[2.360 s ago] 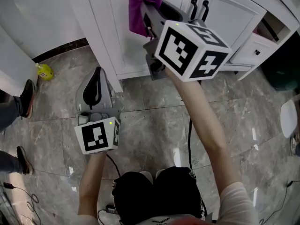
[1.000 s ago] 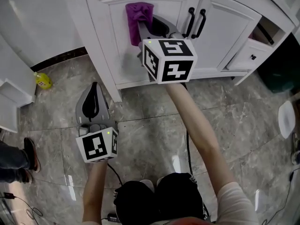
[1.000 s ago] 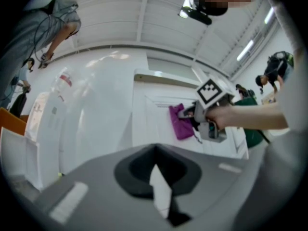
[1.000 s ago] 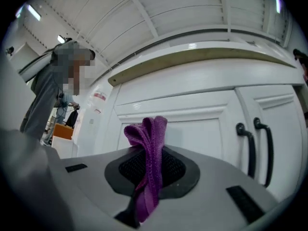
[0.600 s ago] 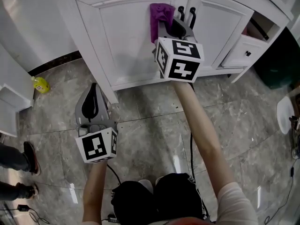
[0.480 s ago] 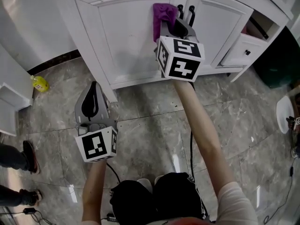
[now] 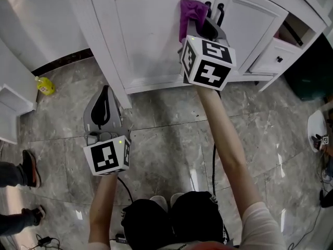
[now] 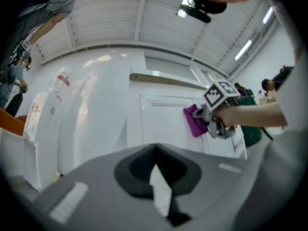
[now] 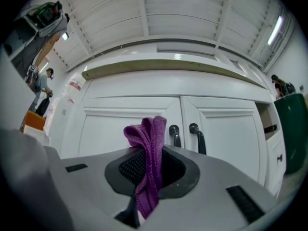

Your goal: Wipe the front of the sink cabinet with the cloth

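Looking down at the right gripper (image 7: 202, 26) up at 12 o'clock of the head view, jaws clamped tight on a purple cloth (image 7: 189, 13). Poking out past the jaw tips toward 11 o'clock, bunched up against the white sink cabinet (image 7: 151, 40), on the left door near its right edge. Looks like actual contact with the door panel, can't swear to it though. Just at 3 o'clock of the cloth, two black handles (image 7: 220, 12), close by but not tangled in it.

Same story from the right gripper view: purple cloth (image 9: 150, 148) pinched between the pads, fat folded end sticking up toward 12 o'clock, thin tail dangling toward 6 o'clock. Handles (image 9: 197, 136) right behind it at 3 o'clock.

Down at 8 o'clock in the head view, the left gripper (image 7: 105, 94), held low over the grey marble floor (image 7: 171, 139), jaws together with nothing between them. Nowhere near the cloth, well apart from the other gripper. Tips aimed toward the cabinet's left corner, no contact visible.

Also a small yellow bottle (image 7: 45, 86) on the floor out at 9 o'clock.
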Motion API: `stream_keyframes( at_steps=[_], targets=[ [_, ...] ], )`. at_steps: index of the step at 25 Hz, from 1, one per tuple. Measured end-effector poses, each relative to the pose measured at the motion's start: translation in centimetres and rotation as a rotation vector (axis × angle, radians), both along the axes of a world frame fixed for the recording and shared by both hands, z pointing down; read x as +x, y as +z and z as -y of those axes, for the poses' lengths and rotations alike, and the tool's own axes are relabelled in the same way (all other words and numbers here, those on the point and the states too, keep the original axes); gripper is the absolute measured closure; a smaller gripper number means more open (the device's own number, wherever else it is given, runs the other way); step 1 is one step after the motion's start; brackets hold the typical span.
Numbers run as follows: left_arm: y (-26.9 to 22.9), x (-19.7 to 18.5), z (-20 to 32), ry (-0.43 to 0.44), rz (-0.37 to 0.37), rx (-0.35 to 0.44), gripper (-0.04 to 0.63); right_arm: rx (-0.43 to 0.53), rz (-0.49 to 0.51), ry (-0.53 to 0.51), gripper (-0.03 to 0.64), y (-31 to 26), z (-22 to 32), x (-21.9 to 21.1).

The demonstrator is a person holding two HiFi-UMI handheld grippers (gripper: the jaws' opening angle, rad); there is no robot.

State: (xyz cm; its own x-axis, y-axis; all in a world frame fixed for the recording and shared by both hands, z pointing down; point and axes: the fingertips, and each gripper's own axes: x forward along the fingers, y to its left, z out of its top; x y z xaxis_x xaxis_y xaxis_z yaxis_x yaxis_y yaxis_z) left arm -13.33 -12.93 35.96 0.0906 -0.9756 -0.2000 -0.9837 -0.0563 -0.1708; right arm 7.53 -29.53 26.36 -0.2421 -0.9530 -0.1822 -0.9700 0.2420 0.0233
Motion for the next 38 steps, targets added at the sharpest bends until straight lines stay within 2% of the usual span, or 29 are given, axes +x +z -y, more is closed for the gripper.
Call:
stream_keyframes(
  at_steps=[3, 7, 10, 12, 18, 24, 28, 34, 38],
  targets=[
    [-0.1, -0.5, 0.2, -0.002, 0.005, 0.019, 0.591, 0.005, 0.103, -0.160, 0.566, -0.6, -2.1, -2.5],
    [1.2, -1.4, 0.5, -0.014, 0.038, 0.055, 0.591, 0.027, 0.158, -0.397, 0.566, -0.3, -5.1, -9.0],
    [3.1, -1.4, 0.8, -0.011, 0.034, 0.042, 0.591, -0.013, 0.156, -0.535, 0.566, 2.4, -6.1, -13.5],
    [4.0, -2.0, 0.8, -0.022, 0.031, 0.026, 0.591, 0.000, 0.119, -0.563, 0.566, 3.8, -6.4, -15.8],
    [6.9, -3.8, -0.2, -0.055, 0.013, -0.010, 0.591, -0.026, 0.083, -0.583, 0.566, 8.5, -5.9, -21.0],
    [8.0, -4.5, -0.3, -0.065, 0.008, -0.030, 0.591, -0.020, 0.045, -0.545, 0.566, 9.7, -5.0, -21.9],
    [8.1, -4.0, -0.1, -0.058, -0.002, -0.027, 0.591, -0.001, -0.004, -0.487, 0.566, 10.2, -4.3, -19.9],
    [9.4, -2.5, 0.8, -0.035, -0.015, -0.043, 0.591, 0.008, 0.035, -0.365, 0.566, 10.2, -2.2, -13.4],
    [9.6, -0.8, 1.4, -0.015, 0.019, -0.038, 0.591, 0.022, 0.028, -0.294, 0.565, 10.2, -1.4, -9.5]
  ],
)
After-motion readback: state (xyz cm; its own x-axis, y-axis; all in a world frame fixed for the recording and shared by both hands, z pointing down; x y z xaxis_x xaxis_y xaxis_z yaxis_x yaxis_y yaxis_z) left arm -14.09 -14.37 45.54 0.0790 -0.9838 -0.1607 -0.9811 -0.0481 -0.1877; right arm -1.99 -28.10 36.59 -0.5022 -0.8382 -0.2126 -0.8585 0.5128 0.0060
